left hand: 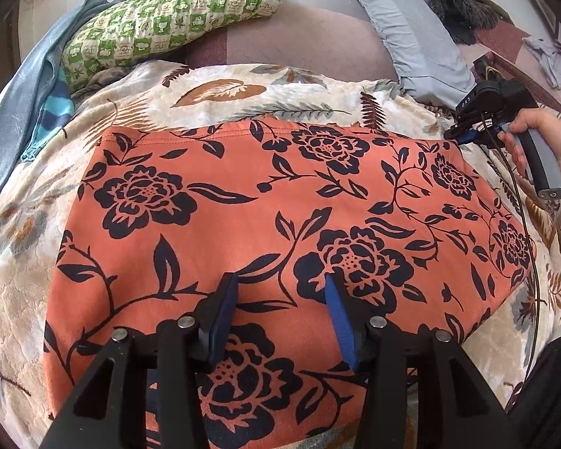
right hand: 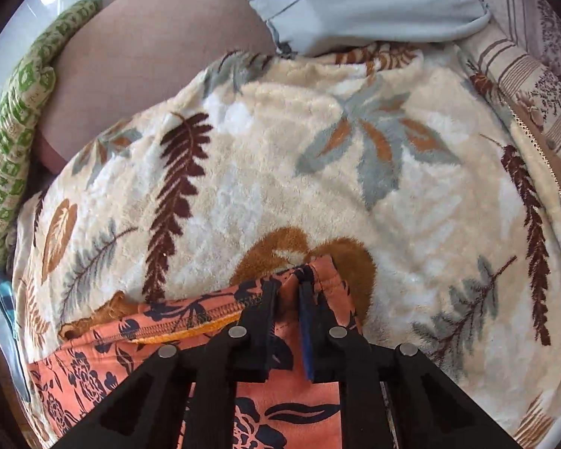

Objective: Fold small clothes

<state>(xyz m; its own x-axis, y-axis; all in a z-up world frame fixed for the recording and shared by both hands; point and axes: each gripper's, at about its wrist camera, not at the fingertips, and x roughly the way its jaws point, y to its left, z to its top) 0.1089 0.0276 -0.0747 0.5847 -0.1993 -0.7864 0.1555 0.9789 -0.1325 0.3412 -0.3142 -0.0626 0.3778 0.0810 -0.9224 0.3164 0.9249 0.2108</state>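
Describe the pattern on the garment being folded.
The garment is orange with a dark navy rose-and-leaf print; the left wrist view shows it best.

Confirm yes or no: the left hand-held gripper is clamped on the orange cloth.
No: the left hand-held gripper stands open above the orange floral cloth.

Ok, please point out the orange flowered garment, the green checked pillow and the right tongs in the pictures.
orange flowered garment (left hand: 243, 202): left wrist view, on its flat middle.
green checked pillow (left hand: 168, 22): left wrist view, on the middle of its cover.
right tongs (right hand: 288, 280): right wrist view, between the fingertips, shut on the garment's corner.
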